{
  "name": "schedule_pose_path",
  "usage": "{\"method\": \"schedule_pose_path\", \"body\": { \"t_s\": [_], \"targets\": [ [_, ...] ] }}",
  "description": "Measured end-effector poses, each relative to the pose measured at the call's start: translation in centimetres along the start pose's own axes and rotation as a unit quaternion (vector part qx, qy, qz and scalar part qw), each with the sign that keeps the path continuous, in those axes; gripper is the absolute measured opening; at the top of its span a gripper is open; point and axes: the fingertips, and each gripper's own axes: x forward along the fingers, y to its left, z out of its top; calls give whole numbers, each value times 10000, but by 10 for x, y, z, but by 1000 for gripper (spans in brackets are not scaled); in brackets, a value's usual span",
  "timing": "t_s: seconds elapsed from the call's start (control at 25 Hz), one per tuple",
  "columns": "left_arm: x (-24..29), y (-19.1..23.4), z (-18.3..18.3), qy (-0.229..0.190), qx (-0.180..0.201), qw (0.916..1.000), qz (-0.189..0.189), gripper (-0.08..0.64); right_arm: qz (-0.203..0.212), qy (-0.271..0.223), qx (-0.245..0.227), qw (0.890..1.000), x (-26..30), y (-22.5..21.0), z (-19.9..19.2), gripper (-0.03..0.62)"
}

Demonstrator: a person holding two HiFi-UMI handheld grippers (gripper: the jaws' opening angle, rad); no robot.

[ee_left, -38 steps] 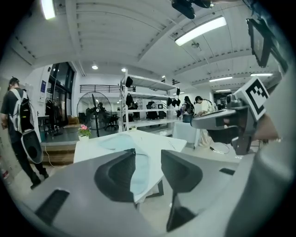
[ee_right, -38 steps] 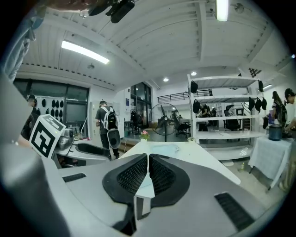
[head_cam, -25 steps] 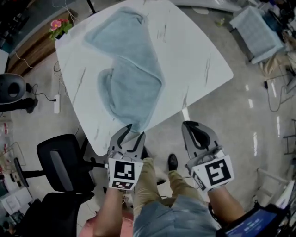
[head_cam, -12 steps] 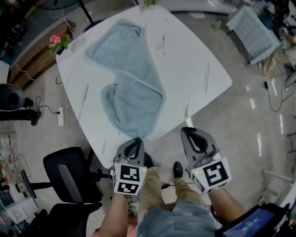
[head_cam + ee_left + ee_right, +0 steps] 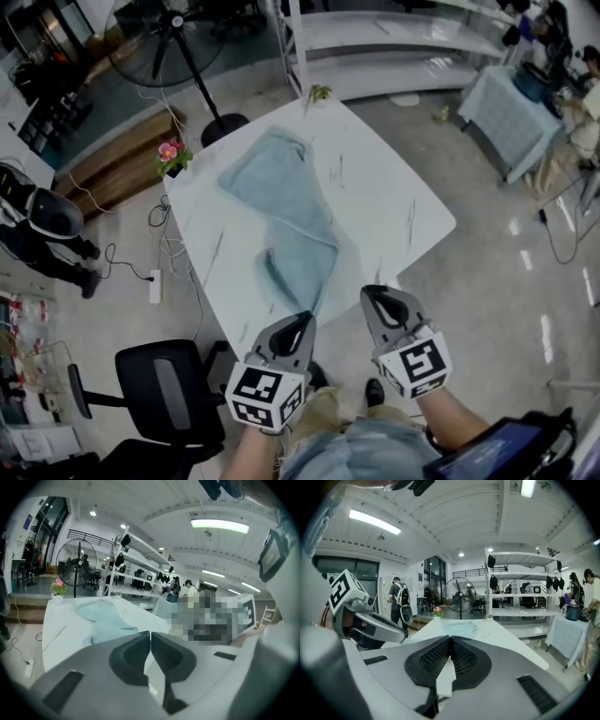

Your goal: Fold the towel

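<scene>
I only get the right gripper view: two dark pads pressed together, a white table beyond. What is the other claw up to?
Observer: The left gripper has just closed its jaws. From the head view, the near corner of the light-blue towel runs right into its tips, so it looks pinched there.
Operator: Is the towel lying flat?
Observer: No. From above it lies rumpled on the white table, with a fold standing up near its front end.
Operator: And where is my claw?
Observer: The right gripper sits by the table's near edge, to the right of that corner and apart from the towel.
</scene>
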Motion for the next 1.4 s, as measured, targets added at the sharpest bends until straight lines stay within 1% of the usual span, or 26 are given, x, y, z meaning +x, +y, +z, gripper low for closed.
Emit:
{"method": "schedule_pose_path", "body": {
  "t_s": [0.2,0.32,0.44,0.56,0.72,0.84,1.0,1.12,1.28,1.4],
  "targets": [
    [-28,-28,42,-512,-190,9981,-272,15,-48,-156,-120,9998,-14,7,23,15],
    [-39,-35,61,-805,-422,9949,-433,15,-73,-260,-190,9995,-17,9,29,15],
    [-51,-32,76,-1054,-722,9907,-464,15,-101,-310,-218,9992,-19,10,36,15],
    [-66,-13,80,-1266,-1125,9849,-373,15,-113,-263,-208,9994,-19,13,35,15],
    [-80,32,67,-1428,-1744,9742,-68,15,-28,-81,-210,9997,-10,23,21,15],
    [-90,70,53,-1504,-2092,9660,226,14,97,108,-200,9997,1,34,5,15],
    [-105,111,36,-1554,-2293,9589,616,15,240,324,-122,9991,15,49,-16,15],
    [-114,139,19,-1541,-2459,9530,871,15,407,574,-106,9975,28,62,-36,15],
    [-123,171,-15,-1421,-2747,9437,1173,15,747,875,-55,9933,49,89,-65,18],
    [-125,193,-40,-1283,-2919,9377,1381,15,1105,1196,-73,9866,62,117,-94,37]
  ]
}}
